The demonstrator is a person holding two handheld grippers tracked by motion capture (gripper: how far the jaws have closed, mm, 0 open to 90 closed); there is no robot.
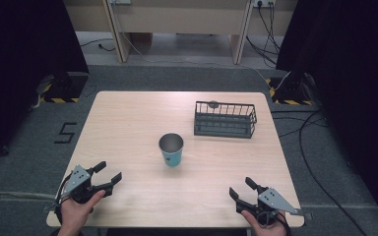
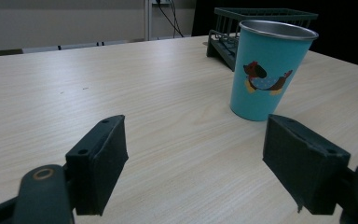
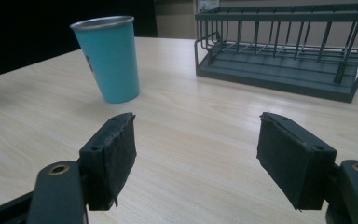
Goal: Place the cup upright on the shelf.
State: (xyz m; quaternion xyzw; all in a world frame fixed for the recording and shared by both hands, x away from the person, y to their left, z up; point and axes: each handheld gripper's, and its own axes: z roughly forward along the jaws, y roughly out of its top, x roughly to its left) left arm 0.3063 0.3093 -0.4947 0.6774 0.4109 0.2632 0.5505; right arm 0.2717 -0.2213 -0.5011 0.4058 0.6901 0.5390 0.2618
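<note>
left hand (image 1: 76,209) at the near-left corner of the light wood-grain table (image 1: 128,128), holding the left black two-jaw gripper (image 1: 109,171). jaws spread wide, nothing between them, tips resting low over the tabletop and aimed up-right toward the middle. grey three-cornered plate on top of it.

left gripper view: same gripper (image 2: 193,154) with both pads well apart, bare table between them. teal metal tumbler with a silver rim and a cartoon dog print (image 2: 269,70) stands upright ahead and right of centre, clear of the jaws.

centre of table, high view: the tumbler (image 1: 171,149) upright, open end up, on its own, roughly midway between the two grippers and further from the person than either. touching nothing.

behind and right of the tumbler: dark grey wire basket with a solid base (image 1: 225,119), rectangular, sitting flat near the far-right part of the table, apart from the tumbler. looks to have nothing in it. in the left gripper view the basket (image 2: 228,35) is partly hidden behind the tumbler.

right gripper view: right black two-jaw gripper (image 3: 196,154) also wide open, holding nothing, table showing between the pads. tumbler (image 3: 108,58) upper left, basket (image 3: 284,70) upper right, both well ahead of the jaws.

near-right corner, high view: right hand (image 1: 266,223) holding that gripper (image 1: 241,188), jaws parted, pointing up-left, grey plate on top. floor around the table: cables, a "5" marked on the left.
</note>
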